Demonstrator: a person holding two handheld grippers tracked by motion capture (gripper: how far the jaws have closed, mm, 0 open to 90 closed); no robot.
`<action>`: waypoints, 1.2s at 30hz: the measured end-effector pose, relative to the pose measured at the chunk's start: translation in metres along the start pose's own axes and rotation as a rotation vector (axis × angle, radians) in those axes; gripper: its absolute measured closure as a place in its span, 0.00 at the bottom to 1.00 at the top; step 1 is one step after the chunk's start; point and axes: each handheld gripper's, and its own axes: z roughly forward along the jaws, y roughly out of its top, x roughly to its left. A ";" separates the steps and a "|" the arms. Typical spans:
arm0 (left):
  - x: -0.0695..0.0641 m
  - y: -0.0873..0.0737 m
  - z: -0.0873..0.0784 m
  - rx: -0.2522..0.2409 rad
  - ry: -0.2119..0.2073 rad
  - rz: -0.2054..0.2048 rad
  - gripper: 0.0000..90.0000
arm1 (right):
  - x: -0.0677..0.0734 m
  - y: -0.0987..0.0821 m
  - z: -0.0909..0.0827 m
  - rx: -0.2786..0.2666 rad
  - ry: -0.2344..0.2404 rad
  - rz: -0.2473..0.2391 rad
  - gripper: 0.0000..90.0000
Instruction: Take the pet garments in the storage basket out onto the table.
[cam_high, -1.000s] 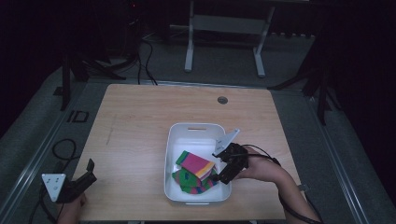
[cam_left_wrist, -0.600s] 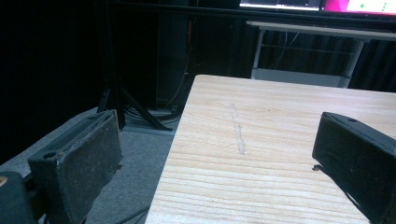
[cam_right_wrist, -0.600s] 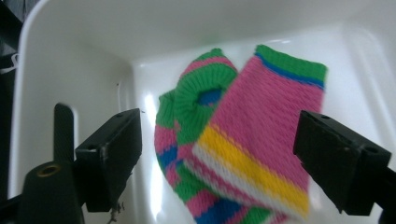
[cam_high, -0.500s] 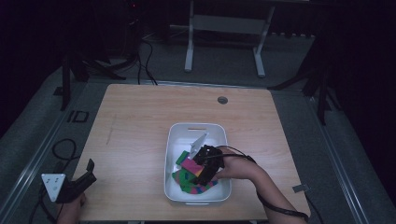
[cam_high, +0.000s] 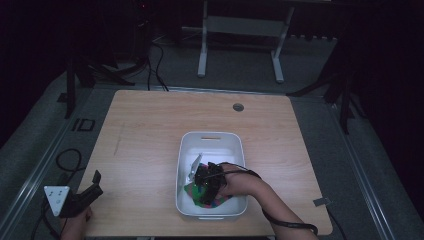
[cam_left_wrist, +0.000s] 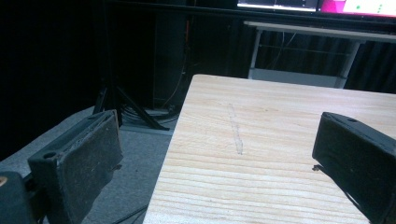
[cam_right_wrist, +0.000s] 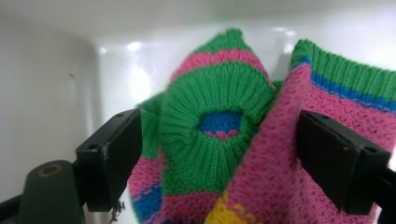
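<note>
While spread wide, right hand-held gripper (cam_right_wrist: 219, 163) seemingly straddles knitted sock (cam_right_wrist: 215, 116) in tub (cam_high: 186, 150).

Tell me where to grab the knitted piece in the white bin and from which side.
Grip the green ribbed cuff of the knitted piece: it bunches up, facing the right gripper, whose open jaws already flank it. Probably come straight down from above, since the white bin walls block the sides.

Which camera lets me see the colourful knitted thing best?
The right gripper view: the knitted piece sits close up between the open jaws of the right gripper, so its green ribbed opening and pink, blue and yellow stripes are clear. The high view gives a small patch in the white bin, partly under the hand.
</note>
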 end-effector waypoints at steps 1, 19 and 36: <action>0.000 0.000 0.000 0.000 0.000 0.000 0.02 | 0.000 0.000 0.000 0.000 0.000 0.000 0.17; 0.000 0.000 0.000 0.002 0.004 0.000 0.02 | 0.003 0.002 -0.018 0.010 -0.111 -0.067 0.72; -0.001 0.000 0.000 -0.001 0.006 -0.001 0.02 | -0.001 0.027 -0.117 -0.101 -0.217 -0.110 0.72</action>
